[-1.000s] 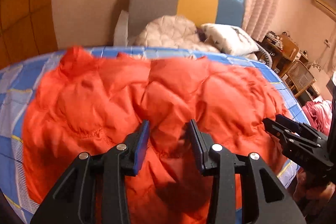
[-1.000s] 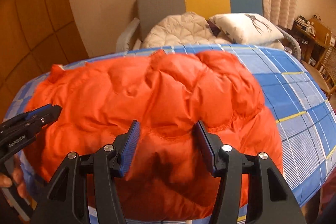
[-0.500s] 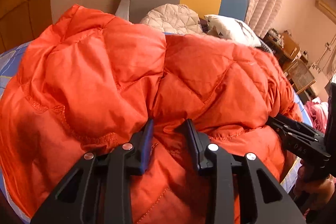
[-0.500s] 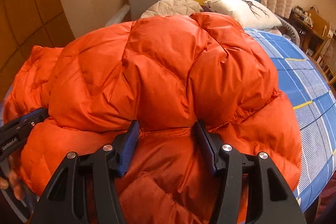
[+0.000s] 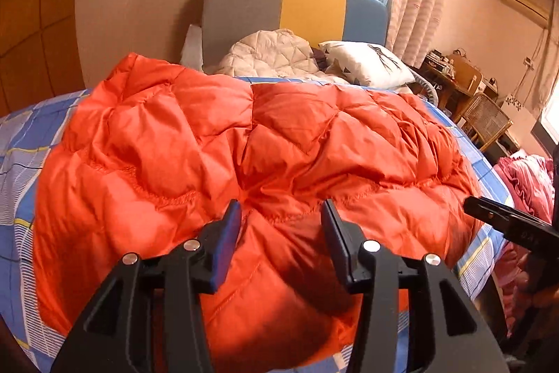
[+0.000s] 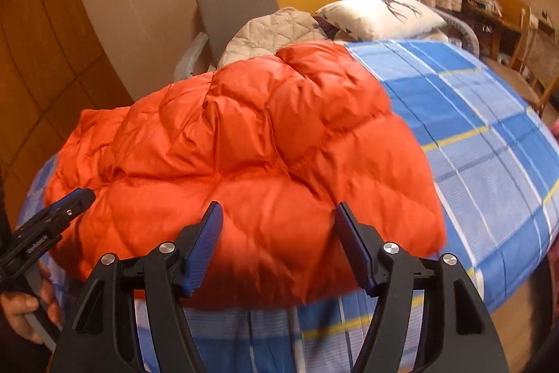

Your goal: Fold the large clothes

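An orange quilted down jacket (image 5: 265, 163) lies folded over on a bed with a blue checked sheet (image 6: 489, 142); it also shows in the right wrist view (image 6: 251, 156). My left gripper (image 5: 281, 215) is open and empty, just above the jacket's near part. My right gripper (image 6: 277, 219) is open and empty, above the jacket's near edge. The right gripper's tip shows at the right of the left wrist view (image 5: 503, 219). The left gripper's tip shows at the left of the right wrist view (image 6: 66, 205).
A grey, yellow and blue headboard (image 5: 279, 6) stands behind the bed, with a beige quilted garment (image 5: 269, 55) and a white pillow (image 5: 363, 62). Pink clothes (image 5: 527, 177) lie off the right side. A wicker chair (image 5: 485, 117) and a desk stand beyond.
The jacket's near part was lifted and laid over toward the far side. Both grippers have since let go, opened wider and drawn back toward the near edge.
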The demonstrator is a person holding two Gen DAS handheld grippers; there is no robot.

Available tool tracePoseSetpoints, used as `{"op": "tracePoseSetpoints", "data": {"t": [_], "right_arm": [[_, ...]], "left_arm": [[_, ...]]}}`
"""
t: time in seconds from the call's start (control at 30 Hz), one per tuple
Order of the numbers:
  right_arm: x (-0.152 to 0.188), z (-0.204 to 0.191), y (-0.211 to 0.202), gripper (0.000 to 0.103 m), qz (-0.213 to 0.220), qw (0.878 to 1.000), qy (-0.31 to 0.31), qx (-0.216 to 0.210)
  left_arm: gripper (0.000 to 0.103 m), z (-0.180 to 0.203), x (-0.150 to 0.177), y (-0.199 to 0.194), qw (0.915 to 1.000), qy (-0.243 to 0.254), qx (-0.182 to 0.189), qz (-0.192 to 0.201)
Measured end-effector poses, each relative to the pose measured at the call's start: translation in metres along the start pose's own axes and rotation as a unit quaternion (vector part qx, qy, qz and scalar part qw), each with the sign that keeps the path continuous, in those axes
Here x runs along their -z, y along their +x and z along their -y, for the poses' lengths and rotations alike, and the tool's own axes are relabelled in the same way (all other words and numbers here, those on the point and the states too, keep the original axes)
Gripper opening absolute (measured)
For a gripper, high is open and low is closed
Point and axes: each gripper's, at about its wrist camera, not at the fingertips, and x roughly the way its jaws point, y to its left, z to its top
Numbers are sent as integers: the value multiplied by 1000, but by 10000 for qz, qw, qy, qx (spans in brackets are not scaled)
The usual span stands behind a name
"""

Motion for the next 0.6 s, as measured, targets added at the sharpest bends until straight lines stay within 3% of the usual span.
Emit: {"op": "tracePoseSetpoints", "data": {"t": [0.13, 0.3, 0.6], "right_arm": [[22, 26, -10, 66, -199, 9976, 578, -323], [44, 61, -5, 66, -422, 9848, 1518, -736], [47, 95, 11, 66, -327, 9614, 2594, -856]], "left_arm": [[47, -5, 6, -7, 9999, 93, 111, -12], [47, -8, 10, -5, 9992, 232, 328, -15], [47, -24, 19, -7, 9981, 162, 602, 19]]}}
